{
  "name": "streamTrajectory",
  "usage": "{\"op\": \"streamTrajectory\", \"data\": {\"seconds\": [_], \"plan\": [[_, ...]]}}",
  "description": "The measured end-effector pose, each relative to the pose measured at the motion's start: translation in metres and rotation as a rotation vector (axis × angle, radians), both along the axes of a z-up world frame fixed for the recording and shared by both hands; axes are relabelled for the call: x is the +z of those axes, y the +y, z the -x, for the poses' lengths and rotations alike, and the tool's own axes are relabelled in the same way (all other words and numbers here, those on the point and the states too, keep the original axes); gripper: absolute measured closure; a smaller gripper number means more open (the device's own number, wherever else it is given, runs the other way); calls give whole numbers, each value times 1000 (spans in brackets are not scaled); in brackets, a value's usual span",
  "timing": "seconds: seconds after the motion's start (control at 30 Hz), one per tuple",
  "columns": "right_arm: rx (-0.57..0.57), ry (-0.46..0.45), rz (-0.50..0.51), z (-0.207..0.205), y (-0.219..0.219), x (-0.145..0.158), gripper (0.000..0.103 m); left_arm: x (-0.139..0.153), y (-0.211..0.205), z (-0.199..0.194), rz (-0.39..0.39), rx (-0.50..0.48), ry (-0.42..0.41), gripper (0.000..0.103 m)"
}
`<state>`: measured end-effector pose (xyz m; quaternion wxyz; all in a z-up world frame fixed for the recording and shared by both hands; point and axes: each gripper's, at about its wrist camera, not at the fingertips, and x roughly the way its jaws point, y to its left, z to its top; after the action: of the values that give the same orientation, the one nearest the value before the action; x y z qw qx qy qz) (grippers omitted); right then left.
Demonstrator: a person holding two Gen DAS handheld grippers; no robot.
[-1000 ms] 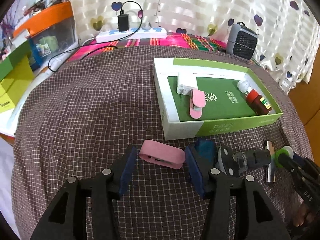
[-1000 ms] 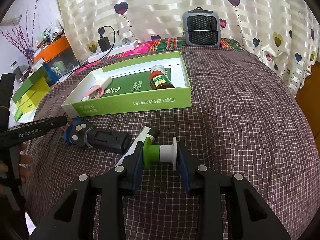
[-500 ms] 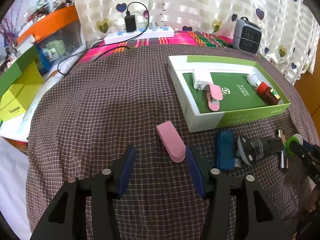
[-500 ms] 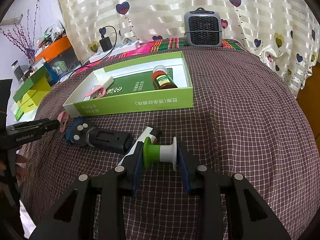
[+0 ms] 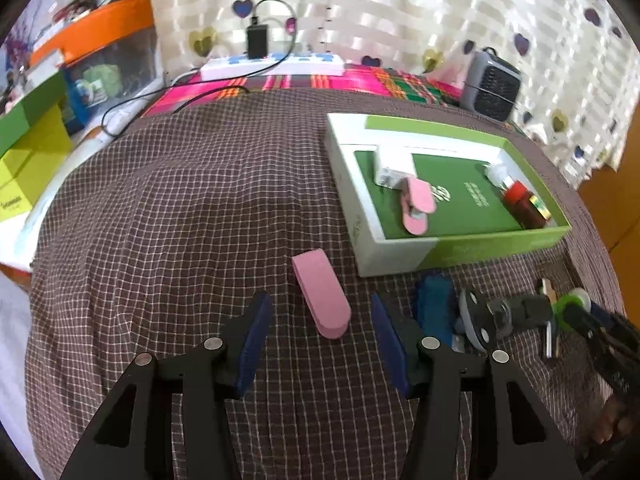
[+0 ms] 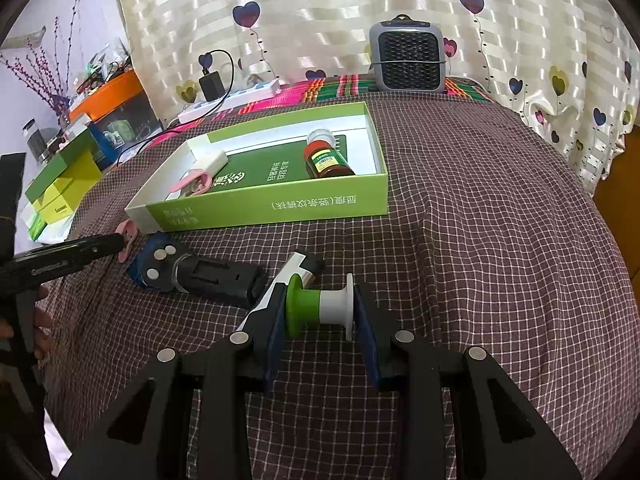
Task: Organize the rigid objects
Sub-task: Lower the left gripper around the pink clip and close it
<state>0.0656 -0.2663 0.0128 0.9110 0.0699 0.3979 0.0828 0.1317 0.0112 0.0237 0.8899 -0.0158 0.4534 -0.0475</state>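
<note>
A pink clip lies lengthwise on the checked cloth between the pads of my left gripper, which is open and does not touch it. My right gripper is shut on a green and white spool, low over the cloth. In the left wrist view the spool shows at the far right. The green box holds a second pink clip, a white charger and a red-capped bottle.
A black device with a grey disc end, a blue object and a silvery stick lie in front of the box. At the back stand a small grey heater and a power strip. Boxes sit left.
The pink clip lay crosswise between the left jaws; now it lies lengthwise on the cloth. The left view has drawn back from the box. The right gripper and spool have not moved.
</note>
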Motion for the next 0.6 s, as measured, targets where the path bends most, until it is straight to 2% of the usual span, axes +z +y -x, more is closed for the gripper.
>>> {"op": "streamTrajectory", "data": {"seconds": [0.27, 0.4, 0.6], "plan": [[1, 2, 4, -1, 1, -1, 69, -8, 3, -9, -29, 37, 14, 51], [0, 3, 1, -1, 1, -1, 69, -11, 5, -11, -18, 41, 10, 52], [-1, 3, 5, -3, 1, -2, 69, -12, 7, -15, -23, 43, 1, 63]]}}
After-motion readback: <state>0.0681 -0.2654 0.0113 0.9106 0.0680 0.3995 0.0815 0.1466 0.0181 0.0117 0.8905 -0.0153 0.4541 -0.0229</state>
